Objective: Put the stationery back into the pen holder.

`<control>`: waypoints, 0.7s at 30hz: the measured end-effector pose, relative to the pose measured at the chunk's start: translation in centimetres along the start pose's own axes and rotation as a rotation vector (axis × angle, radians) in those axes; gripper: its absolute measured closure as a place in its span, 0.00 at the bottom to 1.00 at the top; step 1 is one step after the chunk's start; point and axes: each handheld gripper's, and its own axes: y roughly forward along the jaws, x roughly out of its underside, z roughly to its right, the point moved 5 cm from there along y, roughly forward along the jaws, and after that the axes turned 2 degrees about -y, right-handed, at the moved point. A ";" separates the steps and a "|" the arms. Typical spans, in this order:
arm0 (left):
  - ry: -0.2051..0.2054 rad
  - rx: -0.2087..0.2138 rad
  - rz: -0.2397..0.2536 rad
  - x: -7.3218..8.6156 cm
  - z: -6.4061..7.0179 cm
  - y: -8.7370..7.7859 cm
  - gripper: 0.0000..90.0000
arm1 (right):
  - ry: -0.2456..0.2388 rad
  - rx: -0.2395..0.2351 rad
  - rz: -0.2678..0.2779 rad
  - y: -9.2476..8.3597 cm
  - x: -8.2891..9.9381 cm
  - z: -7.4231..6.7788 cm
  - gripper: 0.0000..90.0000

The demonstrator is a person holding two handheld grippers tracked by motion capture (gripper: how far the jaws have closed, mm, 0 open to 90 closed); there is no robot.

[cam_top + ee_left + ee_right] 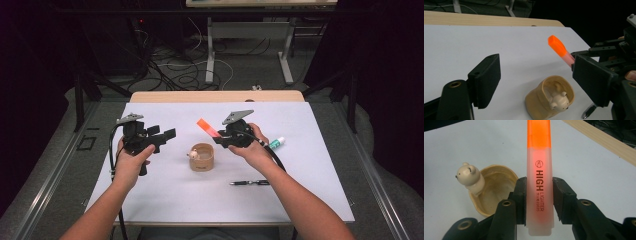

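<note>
Highlighter (pixel 539 185), a pink barrel with an orange cap, sits clamped between the two fingers of your right gripper (pixel 218 139), lifted off the counter and tilted so the cap points up and away toward the counter's far left. In the right gripper view the black pads press on both sides of the barrel just below the cap, and the printed word "HIGH LIGHTER" runs along it. Just below and to the left of the raised highlighter, near the middle of the white counter (pixel 165 200), stands a small beige cup (pixel 202 157) with a little bear figure (pixel 192 154) on its rim; nothing touches it. Your left gripper (pixel 164 136) hangs in the air to the left of the cup, well apart from it, its fingers (pixel 486 80) standing wide apart with nothing between them; no earlier view is there to compare their spread. In the left gripper view the cup lies beyond and between those open fingers, with the orange cap above it. Nearer to you, under your right forearm, a dark pen (pixel 250 182) lies flat on the counter. To the right of your right hand (pixel 252 147) lies a small white tube with a green cap (pixel 276 143).
</note>
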 end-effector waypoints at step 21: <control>0.028 0.050 -0.055 -1.8 3.0 2.8 0.37 | 0.019 0.037 0.097 -1.2 0.3 -0.8 0.74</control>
